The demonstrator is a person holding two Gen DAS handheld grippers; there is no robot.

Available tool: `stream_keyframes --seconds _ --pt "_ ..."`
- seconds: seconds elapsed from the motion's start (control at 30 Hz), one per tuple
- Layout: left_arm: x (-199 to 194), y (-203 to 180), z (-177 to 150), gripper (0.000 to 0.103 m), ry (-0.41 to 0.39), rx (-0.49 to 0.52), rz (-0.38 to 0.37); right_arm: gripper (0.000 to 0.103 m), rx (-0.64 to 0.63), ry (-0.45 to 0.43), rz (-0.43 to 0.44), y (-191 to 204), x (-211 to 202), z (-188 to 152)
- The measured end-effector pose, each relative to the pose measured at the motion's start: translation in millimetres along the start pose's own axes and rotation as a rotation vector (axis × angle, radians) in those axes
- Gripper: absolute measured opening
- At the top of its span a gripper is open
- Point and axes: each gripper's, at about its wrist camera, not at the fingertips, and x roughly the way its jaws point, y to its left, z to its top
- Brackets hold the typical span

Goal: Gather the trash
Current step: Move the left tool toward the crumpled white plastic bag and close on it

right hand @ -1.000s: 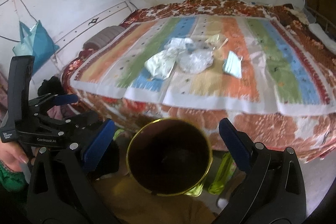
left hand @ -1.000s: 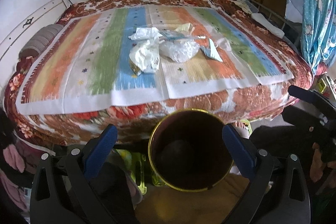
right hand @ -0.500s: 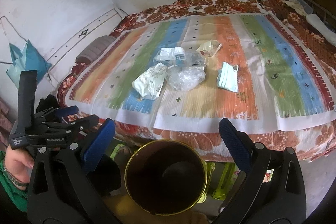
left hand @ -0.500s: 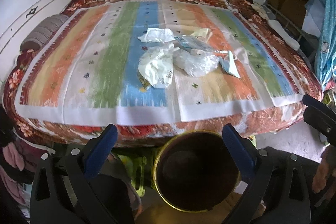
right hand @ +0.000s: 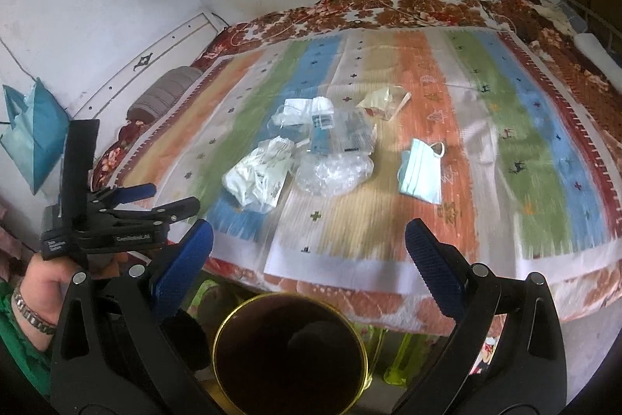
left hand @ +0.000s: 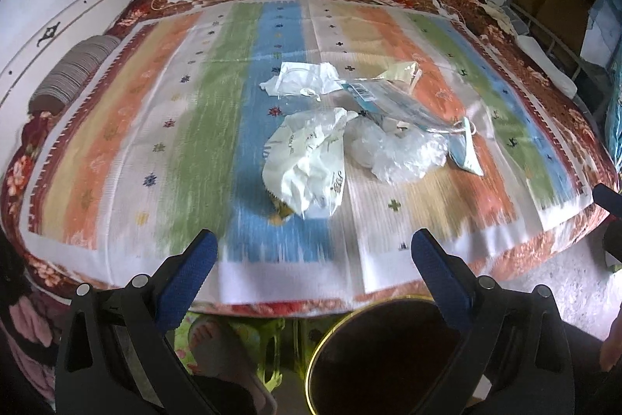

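1. Change noted: over the last second both of your grippers have risen and advanced over the near edge of the bed with the striped multicolour cover (left hand: 217,127). The trash heap now sits larger and nearer the middle of both views, and the round dark bin with the gold rim (right hand: 289,352) has slid to the bottom of the frame.
2. Reading: you are in the approach, with nothing picked yet. The bin appears empty, so collection looks to be at its start.
3. Left gripper (left hand: 311,251): jaws spread wide, nothing between the blue pads. Right gripper (right hand: 309,240): likewise spread wide and empty. Your left hand (right hand: 42,282) on its handle shows at the lower left of the right wrist view.
4. Trash location: mid-bed, clustered and well apart from both grippers.
5. Appearance:
 - crumpled white printed plastic wrapper (left hand: 307,166), nearest you, lying on the blue stripe;
 - clear crinkled plastic bag (left hand: 392,150), touching it on its right;
 - clear packet with a teal barcode label (right hand: 338,131), behind the clear bag;
 - torn white paper scrap (left hand: 301,80), farthest back;
 - pale yellow pouch (right hand: 383,100), also at the back;
 - light blue face mask with ear loops (right hand: 421,174), lying apart to the right.
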Motion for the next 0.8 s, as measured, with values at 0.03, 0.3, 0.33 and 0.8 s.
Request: stream_keyframes --seconds 0.03,0.3,0.33,0.8 --pt "5 1 2 0.097 -0.001 0.000 0.000 0.094 0.002 0.003 -0.002 -2 5 3" --pt "40 5 11 0.095 -0.025 0.054 0.005 0.094 0.008 0.014 -0.035 -18 39 19" --pt "43 5 12 0.094 -0.025 0.057 -0.004 0.094 0.011 0.016 -0.035 -19 42 21" --pt "78 16 33 0.092 -0.028 -0.029 -0.048 0.088 0.076 0.038 -0.050 -38 95 44"
